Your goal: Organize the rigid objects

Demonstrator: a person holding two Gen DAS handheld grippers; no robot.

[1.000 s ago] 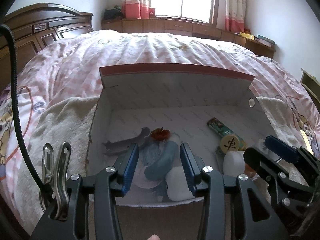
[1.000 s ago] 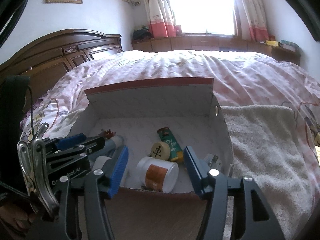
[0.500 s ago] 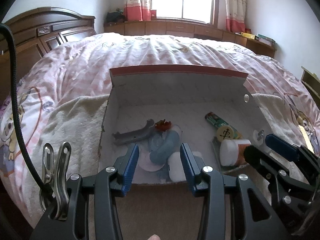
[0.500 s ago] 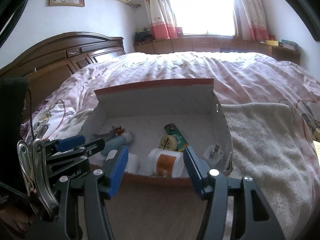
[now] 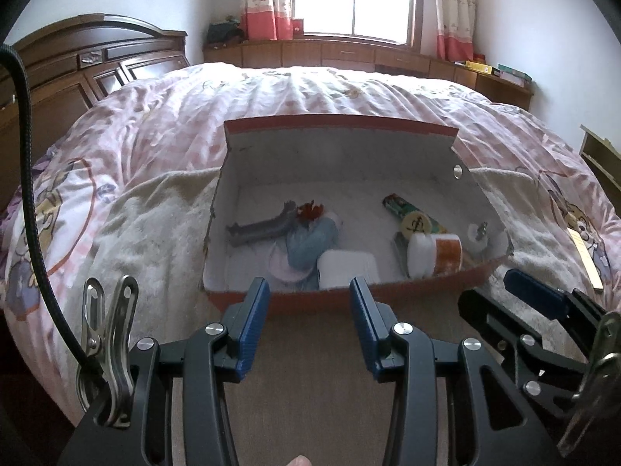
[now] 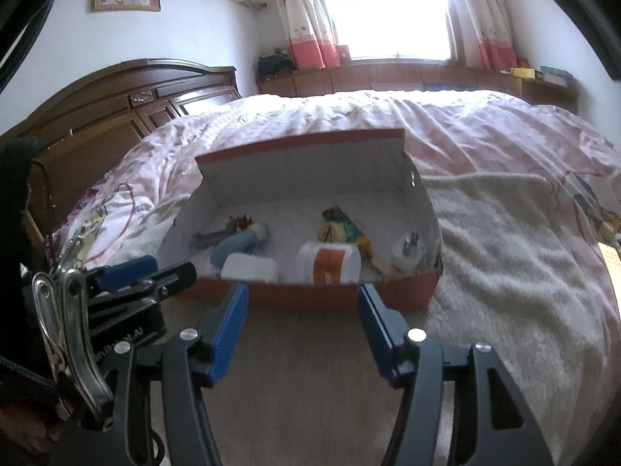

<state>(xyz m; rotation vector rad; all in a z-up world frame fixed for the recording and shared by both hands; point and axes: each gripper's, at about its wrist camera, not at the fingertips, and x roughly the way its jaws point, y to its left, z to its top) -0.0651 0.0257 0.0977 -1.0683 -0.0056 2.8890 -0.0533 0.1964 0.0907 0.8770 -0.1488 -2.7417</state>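
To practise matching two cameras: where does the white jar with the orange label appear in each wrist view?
Left wrist: white jar lies right of centre, against the box's near wall.
Right wrist: white jar lies at centre, just above the jaws.
Shared landmark: the round wooden disc behind it.

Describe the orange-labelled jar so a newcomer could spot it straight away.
On the bed sits an open red-edged cardboard box. Against its near wall, right of the flat white case, lies the jar on its side. It alone has a white lid and an orange label.
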